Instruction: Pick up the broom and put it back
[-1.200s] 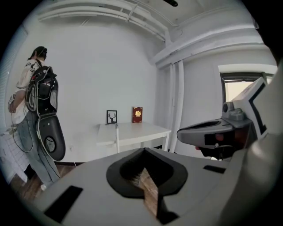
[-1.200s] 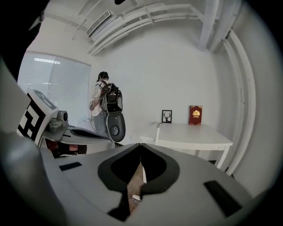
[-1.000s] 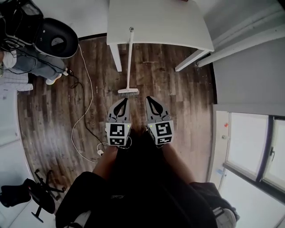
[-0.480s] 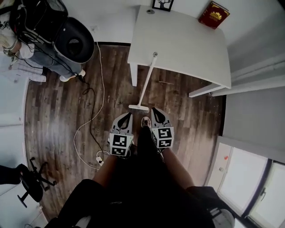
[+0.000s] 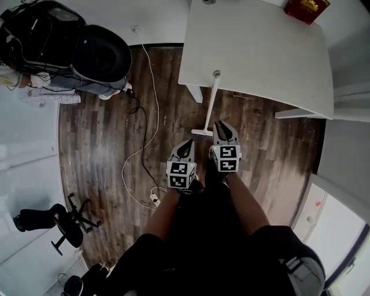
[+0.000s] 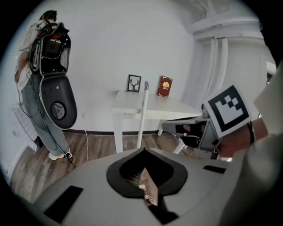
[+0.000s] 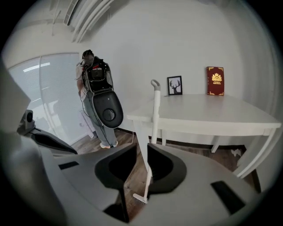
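A white broom (image 5: 209, 104) leans upright against the front edge of the white table (image 5: 260, 40), with its head (image 5: 202, 133) on the wooden floor. My right gripper (image 5: 224, 123) hangs just right of the broom head without touching it. Its jaws are opening, and a narrow gap shows between them. In the right gripper view the broom (image 7: 155, 110) stands beyond that gap, with nothing between the jaws. My left gripper (image 5: 185, 143) is lower and to the left, jaws shut and empty. In the left gripper view the broom handle (image 6: 141, 114) rises ahead of the left gripper (image 6: 143, 151).
A person carrying a large black pack (image 5: 87, 52) stands at the upper left. A white cable (image 5: 144, 133) trails across the floor to a plug near my feet. An office chair (image 5: 58, 225) sits at the lower left. A red book (image 5: 306, 8) and a small framed picture (image 7: 174, 85) stand on the table.
Both grippers have come forward and lower toward the broom, the right one furthest. The right jaws have parted slightly. The broom has not moved.
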The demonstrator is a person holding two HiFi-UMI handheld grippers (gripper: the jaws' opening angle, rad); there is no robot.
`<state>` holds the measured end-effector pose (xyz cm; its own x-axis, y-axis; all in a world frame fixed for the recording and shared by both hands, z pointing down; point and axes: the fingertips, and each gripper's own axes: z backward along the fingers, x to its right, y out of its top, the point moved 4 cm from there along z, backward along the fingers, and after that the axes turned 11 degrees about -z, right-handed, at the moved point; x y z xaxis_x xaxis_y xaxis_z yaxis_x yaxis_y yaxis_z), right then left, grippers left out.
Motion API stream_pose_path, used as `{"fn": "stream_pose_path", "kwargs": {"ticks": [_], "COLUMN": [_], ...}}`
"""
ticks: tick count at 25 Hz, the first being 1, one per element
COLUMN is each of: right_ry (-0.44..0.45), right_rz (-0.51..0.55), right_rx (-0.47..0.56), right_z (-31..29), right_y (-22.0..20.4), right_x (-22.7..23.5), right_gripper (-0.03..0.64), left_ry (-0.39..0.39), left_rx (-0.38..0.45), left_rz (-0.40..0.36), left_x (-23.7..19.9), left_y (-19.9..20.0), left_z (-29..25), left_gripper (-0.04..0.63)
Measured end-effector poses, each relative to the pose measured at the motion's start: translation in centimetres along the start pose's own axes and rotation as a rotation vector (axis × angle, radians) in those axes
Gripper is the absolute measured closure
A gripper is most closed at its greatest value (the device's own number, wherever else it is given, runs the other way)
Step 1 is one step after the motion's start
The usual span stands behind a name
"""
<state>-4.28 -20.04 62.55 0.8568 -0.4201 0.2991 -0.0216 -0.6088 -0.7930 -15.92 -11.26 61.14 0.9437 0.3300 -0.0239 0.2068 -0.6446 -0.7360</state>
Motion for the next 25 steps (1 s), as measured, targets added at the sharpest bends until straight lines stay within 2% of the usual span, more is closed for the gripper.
{"fn": "stream_pose_path", "kwargs": {"ticks": [2,4,8,11,17,18,19,25], "right_ry": [-0.004,-0.017,-0.039,-0.041,-0.054,-0.058,-0.063,-0.047], "right_rz": [-0.002,-0.006,-0.012,0.005,0.033,0.041,0.044,0.012], "right_rx": [-0.031,-0.054,-0.079,-0.075,-0.071,-0.064,-0.057,-0.005], "right_z": [-2.1,-4.0,-7.8,-10.2,-14.4,-14.7,-14.9,-12.4], "right_y": [-0.8,-1.6,-1.9,-1.7,-3.1,-3.0,-2.9,-3.0], "right_x": [1.3,2.4,3.2,3.6,4.2,4.4,4.4,3.2], "right_gripper": [0.486,0.471,0.469,0.469,0.471,0.474,0.515,0.525], "left_ry": [-0.003,-0.016,-0.009,0.008,0.005,0.009,0.015,0.029], "left_rx": [-0.021,-0.057,-0.114,-0.102,-0.094,-0.093,-0.093,-0.065], "left_rz": [0.004,-0.014,-0.032,-0.019,-0.047,-0.039,-0.030,-0.016], "left_x": [0.4,0.6,-1.2,-2.0,-2.3,-2.4,-2.6,-3.4], "left_y": [-0.1,-0.8,-1.5,-1.0,-1.4,-1.6,-1.7,-2.3], "left_z": [-1.5,-3.2,-5.5,-5.5,-4.0,-3.8,-3.6,-2.0], "left_gripper": [0.594,0.594,0.594,0.594,0.594,0.594,0.594,0.594]}}
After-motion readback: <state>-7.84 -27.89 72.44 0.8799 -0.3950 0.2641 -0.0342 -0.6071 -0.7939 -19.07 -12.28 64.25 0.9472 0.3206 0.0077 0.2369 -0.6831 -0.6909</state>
